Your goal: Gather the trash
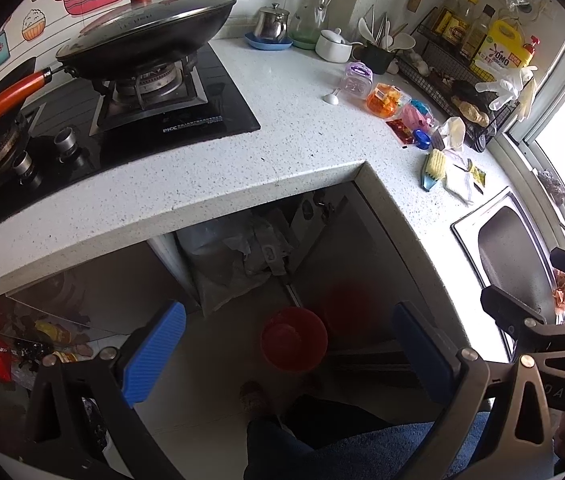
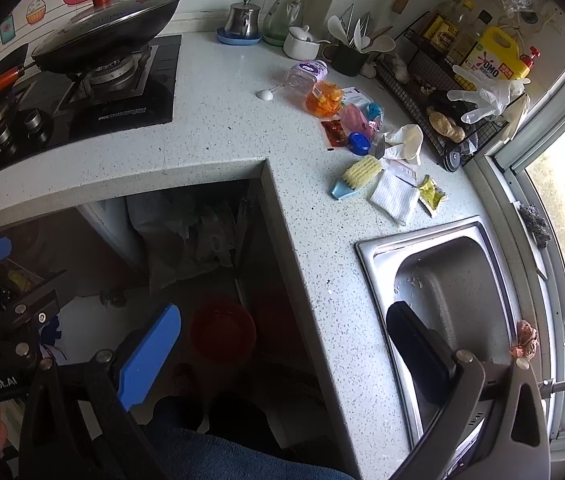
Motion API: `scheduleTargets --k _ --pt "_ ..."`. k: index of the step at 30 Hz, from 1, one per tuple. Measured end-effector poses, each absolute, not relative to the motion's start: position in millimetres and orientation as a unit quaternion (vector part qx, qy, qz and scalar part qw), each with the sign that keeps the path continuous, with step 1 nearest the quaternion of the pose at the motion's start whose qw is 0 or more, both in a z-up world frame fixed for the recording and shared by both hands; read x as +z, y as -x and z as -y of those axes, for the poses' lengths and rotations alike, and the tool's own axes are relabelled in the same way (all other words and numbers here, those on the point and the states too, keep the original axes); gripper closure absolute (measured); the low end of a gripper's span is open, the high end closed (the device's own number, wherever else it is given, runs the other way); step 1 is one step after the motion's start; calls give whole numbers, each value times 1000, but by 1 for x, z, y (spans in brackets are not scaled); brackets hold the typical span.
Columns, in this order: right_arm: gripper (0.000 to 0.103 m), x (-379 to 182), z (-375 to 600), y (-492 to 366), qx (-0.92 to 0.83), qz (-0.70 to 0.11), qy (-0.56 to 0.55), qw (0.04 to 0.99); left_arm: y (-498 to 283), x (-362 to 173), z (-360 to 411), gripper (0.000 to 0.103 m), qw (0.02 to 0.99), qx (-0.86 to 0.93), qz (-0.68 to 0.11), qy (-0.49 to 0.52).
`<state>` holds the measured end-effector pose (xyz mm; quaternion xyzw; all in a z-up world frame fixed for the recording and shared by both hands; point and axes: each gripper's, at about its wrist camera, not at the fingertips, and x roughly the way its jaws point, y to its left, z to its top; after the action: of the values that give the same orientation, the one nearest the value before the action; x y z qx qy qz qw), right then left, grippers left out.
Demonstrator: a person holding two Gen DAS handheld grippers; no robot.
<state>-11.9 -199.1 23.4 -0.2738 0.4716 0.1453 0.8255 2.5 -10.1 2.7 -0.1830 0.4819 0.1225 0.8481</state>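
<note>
Holding my left tool and right tool spread and empty above the kitchen floor, I see wrappers littering the speckled counter between stove and sink.

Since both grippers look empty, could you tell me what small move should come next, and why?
Probably reach the right gripper forward toward the yellow packet beside the sink. Both grippers are open and hold nothing, and the wrappers lie nearer that side.

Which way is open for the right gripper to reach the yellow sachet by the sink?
Probably from above: the right gripper is open, and the yellow sachet lies uncovered on the countertop.
</note>
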Motion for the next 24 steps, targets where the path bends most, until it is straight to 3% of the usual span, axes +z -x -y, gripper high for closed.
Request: scheduleTargets --k 24 --pt "0 16 205 15 149 -485 286 813 4 -8 21 0 840 110 -494 194"
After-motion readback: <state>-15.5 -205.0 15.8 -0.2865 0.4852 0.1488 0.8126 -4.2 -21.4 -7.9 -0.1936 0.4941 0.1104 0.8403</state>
